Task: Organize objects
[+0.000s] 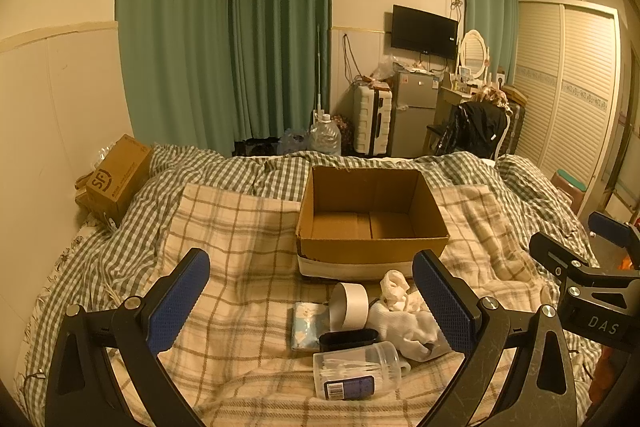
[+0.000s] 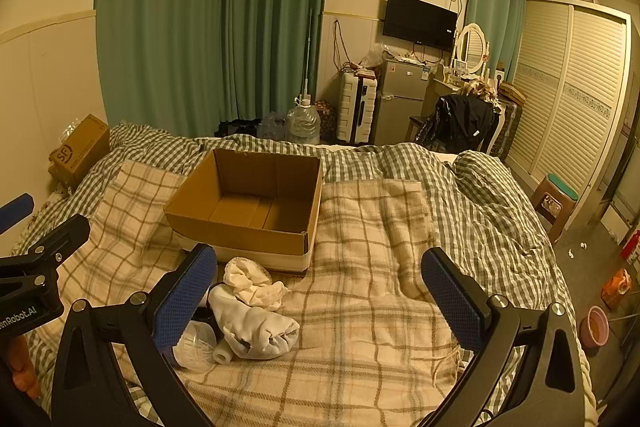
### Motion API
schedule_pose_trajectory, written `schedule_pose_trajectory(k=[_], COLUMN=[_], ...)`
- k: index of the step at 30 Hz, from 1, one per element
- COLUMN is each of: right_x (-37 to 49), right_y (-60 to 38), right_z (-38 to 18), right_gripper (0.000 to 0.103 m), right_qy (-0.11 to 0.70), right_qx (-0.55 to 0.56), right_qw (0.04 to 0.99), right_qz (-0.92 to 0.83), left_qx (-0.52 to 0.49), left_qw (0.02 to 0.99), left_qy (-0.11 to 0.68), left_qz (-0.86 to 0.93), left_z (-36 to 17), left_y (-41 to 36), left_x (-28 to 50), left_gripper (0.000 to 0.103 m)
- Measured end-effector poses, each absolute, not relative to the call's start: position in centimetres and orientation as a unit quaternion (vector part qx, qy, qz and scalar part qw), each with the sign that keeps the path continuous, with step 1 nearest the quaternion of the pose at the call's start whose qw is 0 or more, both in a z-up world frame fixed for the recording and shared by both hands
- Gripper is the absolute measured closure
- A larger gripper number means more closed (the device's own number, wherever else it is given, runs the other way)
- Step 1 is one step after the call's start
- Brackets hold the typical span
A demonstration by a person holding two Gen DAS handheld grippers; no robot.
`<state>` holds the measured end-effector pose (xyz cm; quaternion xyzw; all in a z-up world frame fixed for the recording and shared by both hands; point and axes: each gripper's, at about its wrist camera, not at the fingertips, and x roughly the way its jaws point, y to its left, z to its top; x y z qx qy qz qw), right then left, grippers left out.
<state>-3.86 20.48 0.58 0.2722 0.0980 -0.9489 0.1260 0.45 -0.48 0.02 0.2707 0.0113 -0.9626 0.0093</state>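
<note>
Gaping wide, left gripper and right gripper hold nothing.

A home bedroom: bed, wardrobe, curtains.

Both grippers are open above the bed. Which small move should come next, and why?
Probably lower the left gripper onto the tape roll. It is open, the roll lies between its fingers, and the cardboard box just behind is empty.
</note>
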Motion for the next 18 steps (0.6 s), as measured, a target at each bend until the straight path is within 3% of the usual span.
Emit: schedule_pose_trajectory(k=[18], right_x=[-5.7], right_y=[22.1], right_z=[-1.9], right_gripper=[0.0], right_qy=[0.098], right_qx=[0.31], right_qw=[0.112], right_qz=[-0.939], left_qx=[0.358], left_qw=[0.03], left_qy=[0.036], left_qz=[-0.933], left_z=[-5.4], left_y=[1.5], left_x=[-1.8], left_gripper=[0.0])
